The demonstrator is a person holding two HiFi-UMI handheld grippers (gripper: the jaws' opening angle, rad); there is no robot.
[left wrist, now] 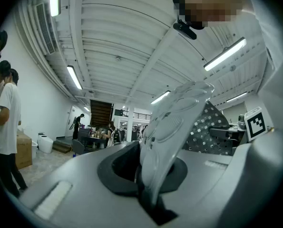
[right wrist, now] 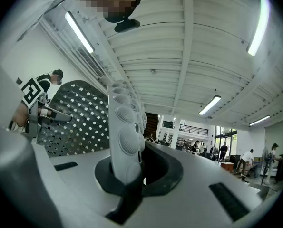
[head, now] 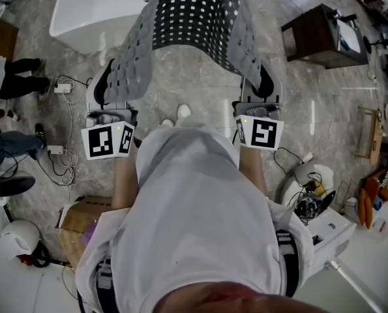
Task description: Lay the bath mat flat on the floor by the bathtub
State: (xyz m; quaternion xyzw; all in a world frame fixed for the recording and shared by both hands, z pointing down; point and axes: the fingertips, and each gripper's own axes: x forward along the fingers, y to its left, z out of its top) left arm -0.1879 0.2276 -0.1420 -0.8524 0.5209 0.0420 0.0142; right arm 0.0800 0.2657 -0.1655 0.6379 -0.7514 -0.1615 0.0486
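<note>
A grey bath mat [head: 194,18] with rows of square holes hangs stretched between my two grippers, above the marble floor in front of the white bathtub [head: 92,12]. My left gripper [head: 109,87] is shut on the mat's left corner, and my right gripper [head: 264,83] is shut on its right corner. In the left gripper view the mat's edge [left wrist: 172,127], studded with suction cups, rises upright out of the shut left gripper [left wrist: 148,194]. The right gripper view shows the same: the mat's edge [right wrist: 127,132] stands pinched in the right gripper [right wrist: 129,184], both cameras tilted toward the ceiling.
A dark wooden cabinet [head: 321,38] stands at the far right. Cables and a power strip [head: 62,88] lie left of the tub, near a bystander's legs [head: 11,77]. A cardboard box [head: 83,220] sits behind me on the left, white equipment [head: 311,181] on the right.
</note>
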